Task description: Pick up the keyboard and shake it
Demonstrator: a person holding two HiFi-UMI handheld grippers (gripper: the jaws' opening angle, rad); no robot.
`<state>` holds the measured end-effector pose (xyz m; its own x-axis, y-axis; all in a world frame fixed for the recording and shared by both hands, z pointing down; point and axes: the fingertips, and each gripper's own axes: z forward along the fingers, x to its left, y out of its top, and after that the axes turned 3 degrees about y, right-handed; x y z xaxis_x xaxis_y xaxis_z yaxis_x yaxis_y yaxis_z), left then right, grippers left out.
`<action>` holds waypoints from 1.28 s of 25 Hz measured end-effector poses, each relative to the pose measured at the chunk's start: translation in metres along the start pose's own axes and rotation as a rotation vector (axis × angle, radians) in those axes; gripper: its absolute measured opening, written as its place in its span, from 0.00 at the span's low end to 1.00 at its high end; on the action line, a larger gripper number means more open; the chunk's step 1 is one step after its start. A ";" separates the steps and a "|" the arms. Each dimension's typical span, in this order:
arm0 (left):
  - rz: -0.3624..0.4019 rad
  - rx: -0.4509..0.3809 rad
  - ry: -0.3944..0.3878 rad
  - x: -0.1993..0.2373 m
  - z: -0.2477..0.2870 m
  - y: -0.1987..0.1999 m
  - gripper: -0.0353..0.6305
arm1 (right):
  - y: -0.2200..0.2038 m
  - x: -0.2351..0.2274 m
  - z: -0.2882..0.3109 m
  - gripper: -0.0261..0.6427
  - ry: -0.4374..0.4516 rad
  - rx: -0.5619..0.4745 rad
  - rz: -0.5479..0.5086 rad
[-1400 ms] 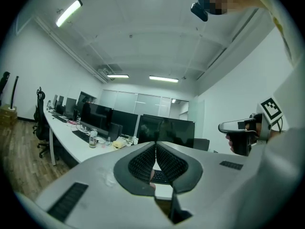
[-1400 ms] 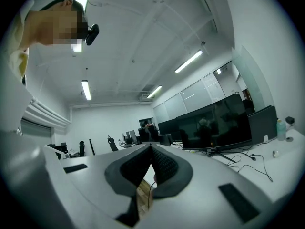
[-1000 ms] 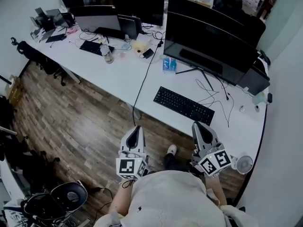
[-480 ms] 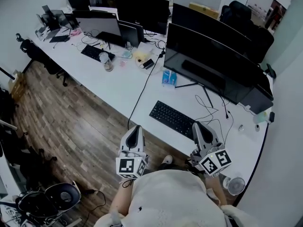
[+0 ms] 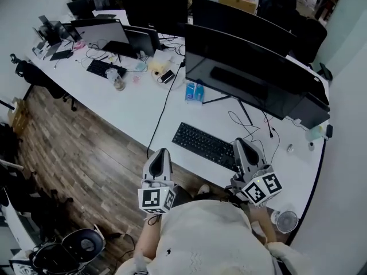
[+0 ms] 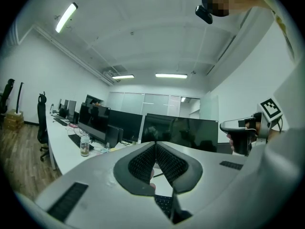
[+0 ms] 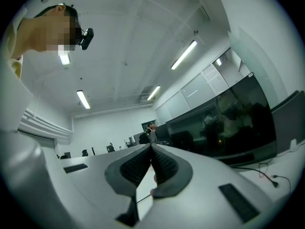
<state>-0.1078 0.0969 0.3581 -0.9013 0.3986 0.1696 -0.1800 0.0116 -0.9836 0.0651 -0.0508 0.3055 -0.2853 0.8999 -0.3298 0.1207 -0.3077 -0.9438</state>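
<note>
a long white desk crosses a wood floor. the black keyboard lies near its front edge, before a wide monitor. the left gripper and the right gripper are both pressed together, empty.

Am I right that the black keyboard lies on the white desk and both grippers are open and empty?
Not quite: the left gripper and right gripper are shut and empty, as each gripper view shows. The keyboard is on the desk.

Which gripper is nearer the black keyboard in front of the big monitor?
Right. In the head view the right gripper overlaps the right end of the keyboard; the left gripper lies short of its left end, apart from it.
</note>
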 end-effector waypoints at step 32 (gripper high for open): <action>0.024 0.127 -0.585 0.002 0.156 -0.015 0.08 | -0.006 -0.031 -0.012 0.04 -0.628 -0.132 -0.020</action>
<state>-0.1680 -0.0452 0.3829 -0.9664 -0.1744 0.1889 -0.1705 -0.1155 -0.9786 0.0841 -0.0731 0.3213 -0.7863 0.5407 -0.2991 0.2139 -0.2159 -0.9527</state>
